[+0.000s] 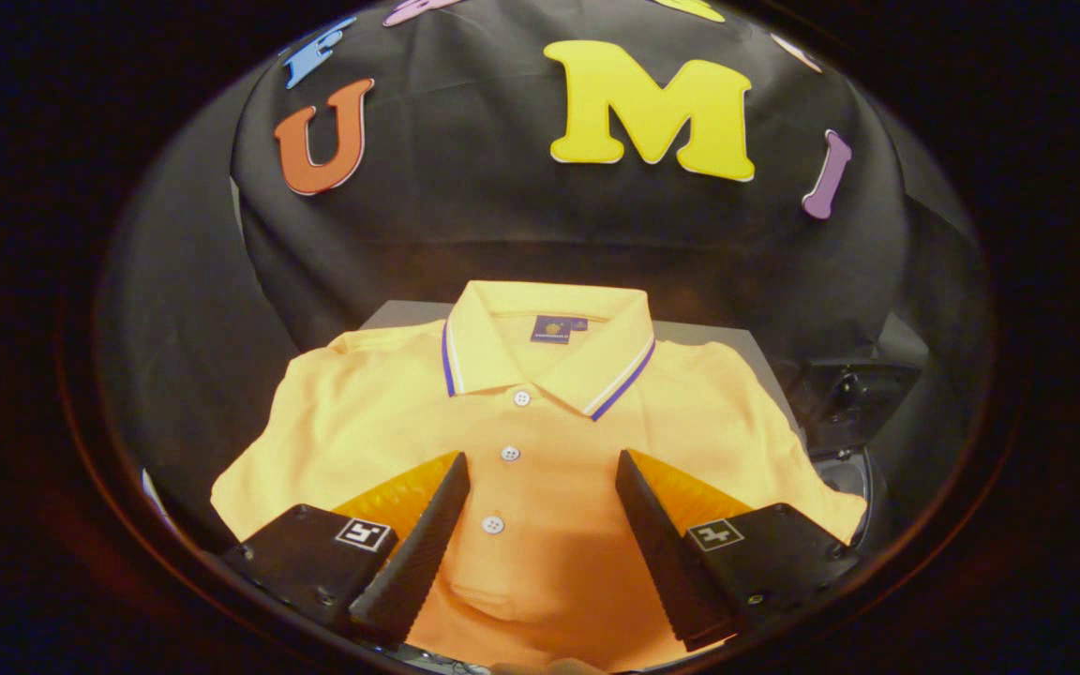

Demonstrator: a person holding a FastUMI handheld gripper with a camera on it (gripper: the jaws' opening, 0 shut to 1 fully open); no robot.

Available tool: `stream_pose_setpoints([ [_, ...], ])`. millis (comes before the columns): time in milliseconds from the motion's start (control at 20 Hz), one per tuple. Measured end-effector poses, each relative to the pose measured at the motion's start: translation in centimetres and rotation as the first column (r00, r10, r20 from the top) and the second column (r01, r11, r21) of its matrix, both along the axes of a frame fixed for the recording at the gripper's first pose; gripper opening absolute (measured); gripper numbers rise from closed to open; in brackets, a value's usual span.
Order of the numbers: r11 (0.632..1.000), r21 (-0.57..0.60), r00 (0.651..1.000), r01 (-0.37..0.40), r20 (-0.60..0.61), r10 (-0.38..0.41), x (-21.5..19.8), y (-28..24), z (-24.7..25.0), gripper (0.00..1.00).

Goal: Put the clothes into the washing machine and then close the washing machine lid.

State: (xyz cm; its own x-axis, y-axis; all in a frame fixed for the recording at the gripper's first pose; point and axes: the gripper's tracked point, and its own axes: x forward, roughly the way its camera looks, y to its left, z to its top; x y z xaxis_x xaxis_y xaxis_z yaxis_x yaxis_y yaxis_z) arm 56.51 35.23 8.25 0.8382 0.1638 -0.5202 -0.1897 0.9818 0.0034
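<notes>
An orange polo shirt (pixel 540 441) lies flat, front up, on a grey tabletop (pixel 718 335), its collar pointing away from the gripper (pixel 542 469) and its length running straight ahead. The gripper's fingers are spread wide over the button placket, gripping nothing.

The gripper (pixel 540 469) has two wedge-shaped fingers (pixel 413 553), each with a finely ribbed inner face and a textured, sloping outer face. The fingers stand apart, open over the shirt placket (pixel 502 487), one to each side of it. Each finger grows from a blocky matte housing bearing a small square white-bordered marker tag (pixel 364 535) on top. Small screws sit at the housings' lower corners.
</notes>
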Motion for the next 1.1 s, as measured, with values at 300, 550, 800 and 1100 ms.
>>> stream_pose_setpoints([
  [300,0.998,-0.025,0.997,-0.066,-0.037,0.065,-0.2,-0.1,0.0,0.98],
  [550,0.994,-0.050,0.991,-0.096,-0.095,0.091,-0.1,0.0,-0.1,0.88],
  [800,0.990,-0.053,0.984,-0.132,-0.132,0.124,0.4,0.2,1.3,0.50],
  [1100,0.985,-0.118,0.984,-0.125,-0.144,0.108,0.2,-0.9,1.4,0.08],
])
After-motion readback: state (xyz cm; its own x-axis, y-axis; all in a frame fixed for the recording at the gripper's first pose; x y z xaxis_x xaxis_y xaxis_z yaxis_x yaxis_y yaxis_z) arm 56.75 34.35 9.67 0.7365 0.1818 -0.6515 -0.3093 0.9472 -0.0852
